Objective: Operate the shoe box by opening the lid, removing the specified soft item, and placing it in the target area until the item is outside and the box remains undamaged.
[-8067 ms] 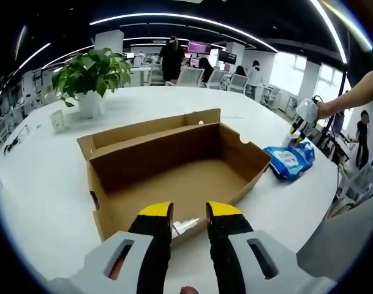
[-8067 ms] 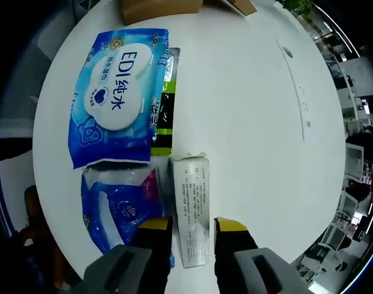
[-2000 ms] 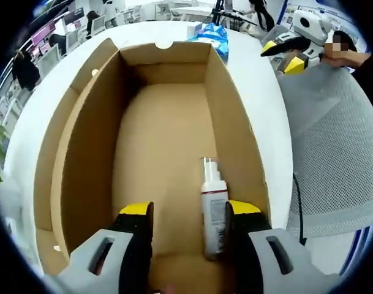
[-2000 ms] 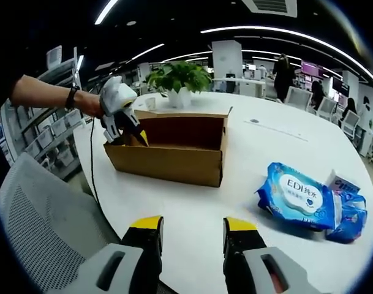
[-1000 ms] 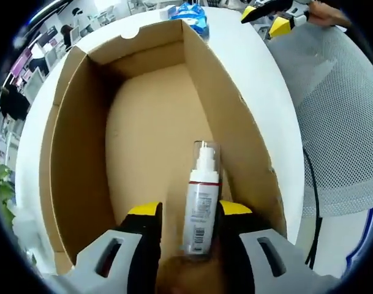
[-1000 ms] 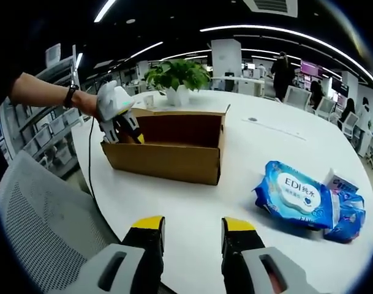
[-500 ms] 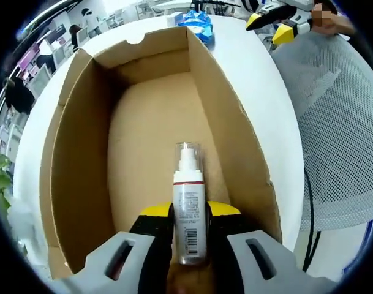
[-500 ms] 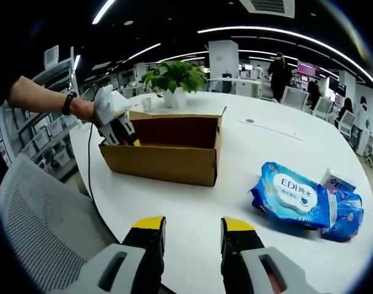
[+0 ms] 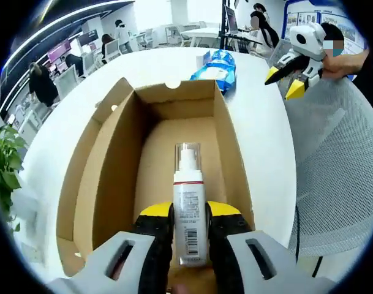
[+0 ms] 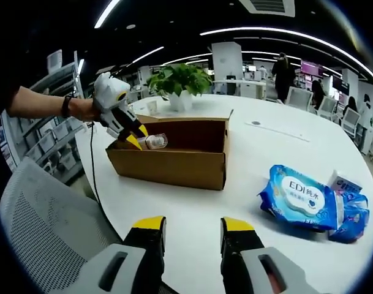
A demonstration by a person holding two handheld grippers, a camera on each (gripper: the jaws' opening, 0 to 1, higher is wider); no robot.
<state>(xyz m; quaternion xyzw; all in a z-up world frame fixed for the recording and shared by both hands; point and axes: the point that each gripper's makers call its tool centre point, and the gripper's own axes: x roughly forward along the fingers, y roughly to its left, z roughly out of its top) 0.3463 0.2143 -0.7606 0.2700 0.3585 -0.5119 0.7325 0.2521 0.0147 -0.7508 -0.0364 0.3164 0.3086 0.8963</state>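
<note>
Moved: since half a second ago my left gripper (image 9: 189, 215) has lifted the bottle (image 9: 189, 208) up; the box (image 9: 122, 153) floor looks farther below now.
Left jaws: clenched on the bottle, its cap pointing to 12 o'clock.
Bottle place: above the open box, seen in the right gripper view at its 10 o'clock corner (image 10: 154, 141).
Right gripper (image 10: 192, 228): jaws released, holding nothing, over the white table (image 10: 253, 159).
Blue packs (image 10: 299, 197): at 3 o'clock on the table, outside.
Meaning: I think the bottle is nearly out; next I carry it to the table.
</note>
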